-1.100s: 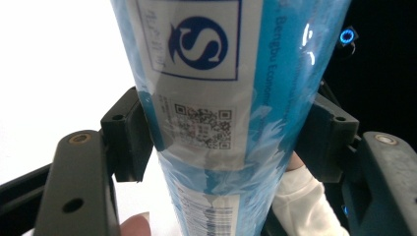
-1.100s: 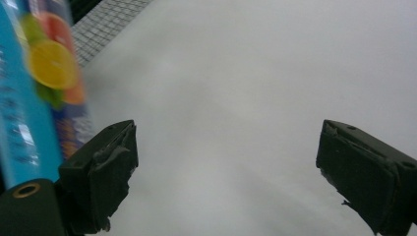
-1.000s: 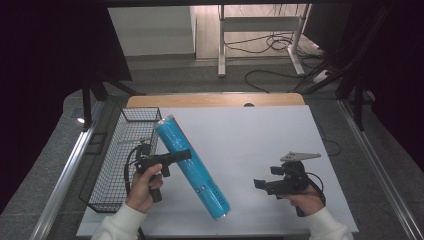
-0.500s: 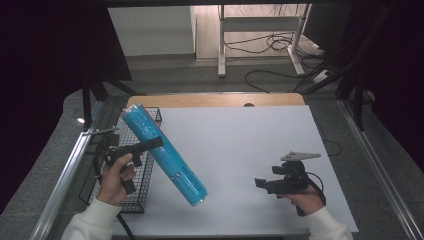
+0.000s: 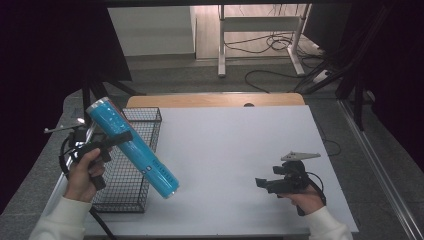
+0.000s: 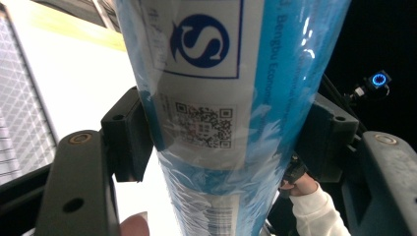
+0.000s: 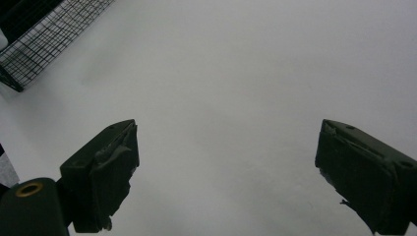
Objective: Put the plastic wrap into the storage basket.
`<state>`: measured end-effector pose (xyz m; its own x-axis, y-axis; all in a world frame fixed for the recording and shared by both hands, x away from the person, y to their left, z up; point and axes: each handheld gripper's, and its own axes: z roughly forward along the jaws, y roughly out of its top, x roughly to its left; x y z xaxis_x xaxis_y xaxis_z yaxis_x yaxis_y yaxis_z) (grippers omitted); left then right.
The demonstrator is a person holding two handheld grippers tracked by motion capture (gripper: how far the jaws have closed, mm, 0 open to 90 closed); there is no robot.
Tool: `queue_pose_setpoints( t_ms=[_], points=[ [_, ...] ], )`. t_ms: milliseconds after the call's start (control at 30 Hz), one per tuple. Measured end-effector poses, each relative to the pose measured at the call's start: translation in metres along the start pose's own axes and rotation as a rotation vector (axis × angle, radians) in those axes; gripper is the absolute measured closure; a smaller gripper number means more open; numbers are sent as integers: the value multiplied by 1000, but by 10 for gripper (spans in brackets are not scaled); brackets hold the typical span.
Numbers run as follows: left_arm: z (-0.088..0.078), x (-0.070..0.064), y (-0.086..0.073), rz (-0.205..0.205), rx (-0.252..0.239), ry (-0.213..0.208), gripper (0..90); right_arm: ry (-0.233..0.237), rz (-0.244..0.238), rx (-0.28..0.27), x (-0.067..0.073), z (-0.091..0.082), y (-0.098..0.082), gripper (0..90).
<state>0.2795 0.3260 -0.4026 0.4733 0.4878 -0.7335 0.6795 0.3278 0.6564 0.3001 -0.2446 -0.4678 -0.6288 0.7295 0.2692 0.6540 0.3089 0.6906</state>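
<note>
A long blue tube (image 5: 134,149) wrapped in clear film, with a white label and a QR code (image 6: 204,125), hangs tilted in the air, its upper end at the far left. Its lower end reaches past the right rim of a black wire basket (image 5: 150,120). My left gripper (image 5: 124,136) is shut on the tube near its upper half, and both pads (image 6: 125,132) press its sides. My right gripper (image 5: 260,183) rests low at the table's front right. Its jaws stand wide apart with nothing between them (image 7: 226,162).
The basket stands at the left edge of the white table (image 5: 230,135), and its corner (image 7: 49,34) appears in the right gripper view. A wooden strip (image 5: 215,100) runs along the far edge. Cables and a desk frame lie on the floor beyond.
My left hand has carried the tube leftward and a little up, from over the table's middle to over the basket. The right hand has stayed put.
</note>
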Motion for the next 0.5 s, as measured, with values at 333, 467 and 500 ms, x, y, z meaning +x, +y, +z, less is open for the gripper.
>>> queue_pose_setpoints(
  t_ms=[333,467,500],
  points=[
    [-36,9,18,15,10,89,322,-10,-2,6,-1,2,-1,93],
    [-46,11,25,16,12,111,322,-13,-1,6,-2,2,-1,93],
    [-48,12,27,17,12,114,322,-13,0,6,-2,2,-1,93]
  ],
)
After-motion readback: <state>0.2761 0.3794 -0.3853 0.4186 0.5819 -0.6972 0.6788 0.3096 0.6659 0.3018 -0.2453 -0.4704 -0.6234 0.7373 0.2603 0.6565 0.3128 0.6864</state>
